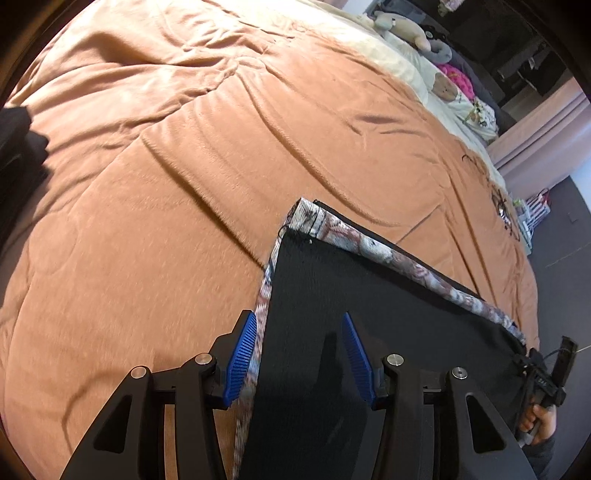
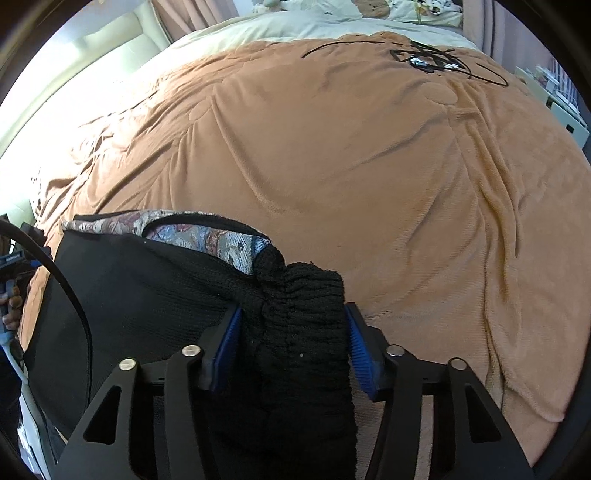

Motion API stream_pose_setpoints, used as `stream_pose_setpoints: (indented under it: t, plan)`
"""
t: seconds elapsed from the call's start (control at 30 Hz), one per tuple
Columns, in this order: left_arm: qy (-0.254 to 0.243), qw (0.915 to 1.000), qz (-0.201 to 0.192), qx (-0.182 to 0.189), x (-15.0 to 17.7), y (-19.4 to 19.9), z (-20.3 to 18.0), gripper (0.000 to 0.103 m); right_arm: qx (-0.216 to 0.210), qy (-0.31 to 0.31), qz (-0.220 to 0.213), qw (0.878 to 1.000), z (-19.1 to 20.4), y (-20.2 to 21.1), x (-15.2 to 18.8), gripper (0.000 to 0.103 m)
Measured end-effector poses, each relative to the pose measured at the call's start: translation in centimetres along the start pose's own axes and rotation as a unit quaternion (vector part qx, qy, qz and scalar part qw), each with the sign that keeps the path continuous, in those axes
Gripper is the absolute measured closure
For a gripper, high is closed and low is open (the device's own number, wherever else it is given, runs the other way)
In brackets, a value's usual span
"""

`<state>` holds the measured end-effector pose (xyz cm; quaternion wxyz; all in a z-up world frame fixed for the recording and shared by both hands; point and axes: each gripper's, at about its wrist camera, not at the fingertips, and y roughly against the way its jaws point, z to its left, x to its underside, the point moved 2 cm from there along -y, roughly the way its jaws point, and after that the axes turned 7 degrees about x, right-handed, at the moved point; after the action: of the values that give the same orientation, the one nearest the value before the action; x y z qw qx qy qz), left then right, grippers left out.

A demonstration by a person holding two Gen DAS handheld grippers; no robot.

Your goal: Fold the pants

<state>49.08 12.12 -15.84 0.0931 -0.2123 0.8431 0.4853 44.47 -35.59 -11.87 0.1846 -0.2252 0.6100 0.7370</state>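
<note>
Black knit pants point(image 1: 369, 295) with a patterned woven lining along the edges lie on an orange blanket point(image 1: 184, 166). My left gripper point(image 1: 300, 358) hovers over one side edge of them. Its blue pads point(image 1: 242, 354) stand apart, one beside the patterned edge and one above the black cloth, gripping nothing. In the right wrist view the ribbed black waistband point(image 2: 303, 325) is bunched and fills the gap of my right gripper point(image 2: 291, 350), touching both pads. The rest of the pants point(image 2: 140, 295) spreads to the left. The right gripper also shows in a hand at the far right edge point(image 1: 546, 376).
The orange blanket point(image 2: 351, 166) covers a wide bed. Plush toys and pillows point(image 1: 406, 29) lie at its head, and a dark cloth pile point(image 1: 18, 147) sits at the left edge. A black cable and a small device point(image 2: 424, 61) lie far on the blanket. Grey floor point(image 1: 561, 266) is to the right.
</note>
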Motion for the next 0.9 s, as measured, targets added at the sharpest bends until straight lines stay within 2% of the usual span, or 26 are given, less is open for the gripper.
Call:
stream_pose_setpoints:
  t: [0.43,0.5,0.6,0.77,0.9]
  plan:
    - [-0.047,0.9984,0.029,-0.003,-2.4,-3.4,-1.7,0.052,-0.003,0.001,-0.013,1.000,-0.5,0.9,0.8,0.060]
    - [-0.060,0.9974,0.030,-0.023,-2.9,-4.0,-2.0,0.052,-0.006,0.000,-0.012,1.000,-0.6,0.9,0.8,0.060]
    - [-0.062,0.9972,0.031,-0.028,-3.6,-4.5,-1.9,0.052,-0.007,0.000,-0.011,1.000,-0.7,0.9,0.7,0.060]
    - [-0.082,0.9943,0.038,-0.057,-4.9,-5.5,-2.3,0.052,-0.004,0.002,-0.007,1.000,-0.5,1.0,0.4,0.059]
    - [-0.097,0.9918,0.041,-0.072,-5.8,-6.6,-2.7,0.050,0.003,0.016,-0.015,1.000,0.0,1.3,0.0,0.056]
